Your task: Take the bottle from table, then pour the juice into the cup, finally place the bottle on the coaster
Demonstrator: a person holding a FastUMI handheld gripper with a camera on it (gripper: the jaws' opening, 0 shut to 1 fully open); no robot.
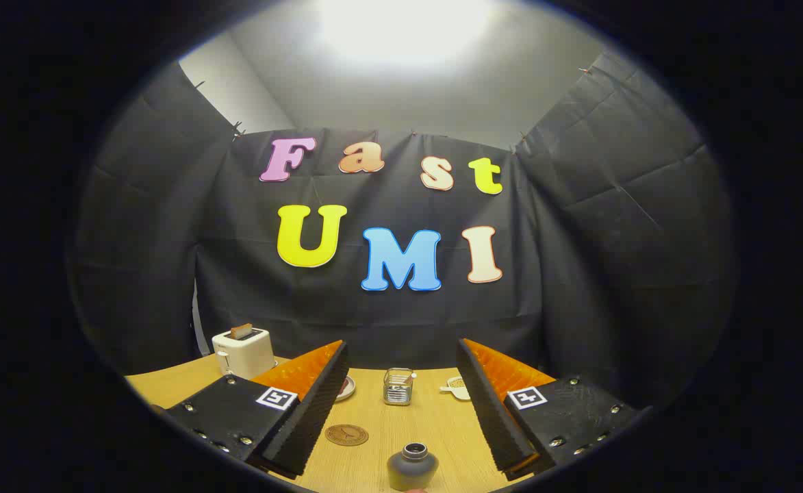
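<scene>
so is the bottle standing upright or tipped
Upright: the bottle stands on the table, mouth upward, between the open hand-held gripper fingers, untouched.

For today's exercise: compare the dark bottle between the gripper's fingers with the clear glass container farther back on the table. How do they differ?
The bottle is dark, opaque and rounded; the glass container is clear and boxy. The bottle sits near, between the open gripper's fingers, untouched; the glass container stands beyond them. The bottle narrows to a small neck; the container stays wide. Both stand upright on the wooden table.

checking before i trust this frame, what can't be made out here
- Bottle, gripper view: base cut off by the edge; juice level hidden by its dark wall.
- Cup: partly behind a finger of the open gripper.
- Small plate: mostly behind the other finger.
- Glass holder: contents too small.
</scene>
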